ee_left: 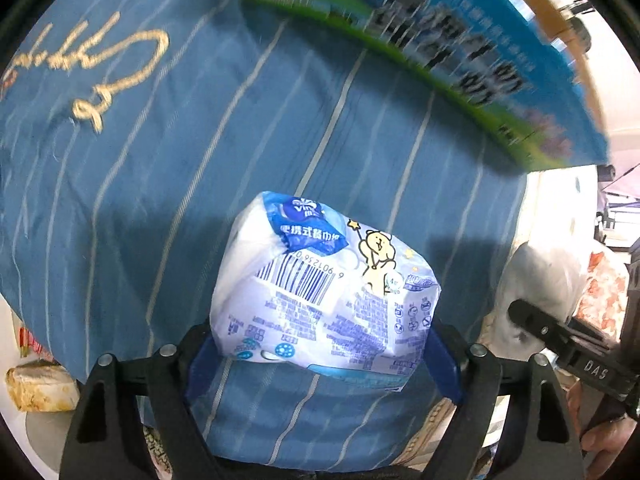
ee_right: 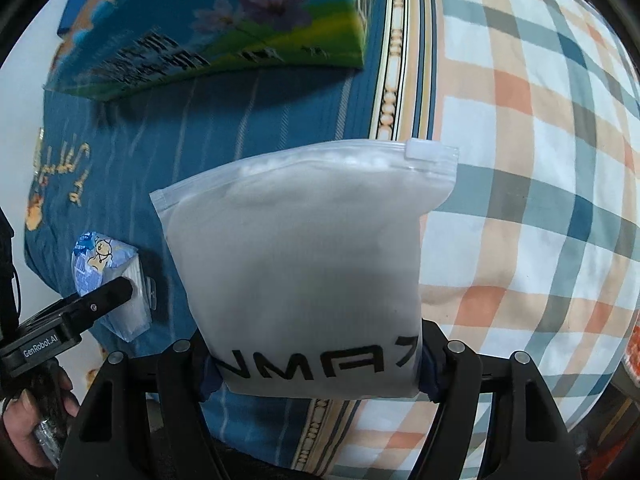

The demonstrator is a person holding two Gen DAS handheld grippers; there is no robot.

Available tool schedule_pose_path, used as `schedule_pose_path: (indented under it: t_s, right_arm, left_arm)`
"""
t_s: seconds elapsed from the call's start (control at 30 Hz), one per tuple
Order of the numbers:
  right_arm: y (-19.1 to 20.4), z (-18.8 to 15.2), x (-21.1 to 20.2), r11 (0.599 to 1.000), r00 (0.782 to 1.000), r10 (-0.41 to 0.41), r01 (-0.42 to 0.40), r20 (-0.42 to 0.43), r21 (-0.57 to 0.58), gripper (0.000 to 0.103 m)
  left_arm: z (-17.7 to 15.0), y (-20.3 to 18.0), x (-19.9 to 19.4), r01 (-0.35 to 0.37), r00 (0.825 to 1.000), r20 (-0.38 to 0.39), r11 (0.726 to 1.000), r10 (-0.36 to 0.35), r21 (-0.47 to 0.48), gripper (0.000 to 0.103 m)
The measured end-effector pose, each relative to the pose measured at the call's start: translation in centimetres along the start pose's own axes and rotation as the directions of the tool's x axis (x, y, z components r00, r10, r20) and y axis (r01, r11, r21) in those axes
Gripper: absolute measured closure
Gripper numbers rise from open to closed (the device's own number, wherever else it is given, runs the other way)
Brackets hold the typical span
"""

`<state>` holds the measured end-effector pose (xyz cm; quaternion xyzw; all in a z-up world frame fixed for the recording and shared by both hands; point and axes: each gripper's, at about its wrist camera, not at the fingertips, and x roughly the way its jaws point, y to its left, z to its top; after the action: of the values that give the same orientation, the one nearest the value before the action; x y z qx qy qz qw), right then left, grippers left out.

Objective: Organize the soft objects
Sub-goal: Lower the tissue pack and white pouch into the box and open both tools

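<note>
Through the left wrist camera, we see our left gripper [ee_left: 324, 360] clamped on a crinkly plastic tissue pack [ee_left: 320, 288] printed with a barcode and a cartoon bear, held over a blue striped pillow [ee_left: 160, 184]. A glossy carton [ee_left: 460, 52] stands on the pillow's far side.

Through the right wrist camera, our right gripper [ee_right: 316, 364] grips a frosted zip bag [ee_right: 304, 264] holding something soft and white, above the seam between the pillow and a plaid pillow [ee_right: 540, 160].
</note>
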<state>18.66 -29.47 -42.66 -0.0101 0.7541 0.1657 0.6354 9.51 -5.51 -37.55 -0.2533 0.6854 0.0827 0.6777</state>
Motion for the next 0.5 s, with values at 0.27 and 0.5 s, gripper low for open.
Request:
schedule_pose_path:
  t_s: [0.27,0.5]
  right_arm:
    - [1.2,-1.0,-7.7,0.996,0.991,0.075,-0.079,0.106,0.029,0.028]
    - [3.5,-1.1,-14.6,0.989,0.966,0.106,-0.128,0.237,0.076,0.028]
  left_arm:
    - [1.3,-1.9,-7.8,-0.005,0.982,0.190,0.995,-0.014,0.097,0.018]
    - [5.1,-3.7,-13.5,-0.002,0.951,0.301,0.973,-0.069,0.230,0.018]
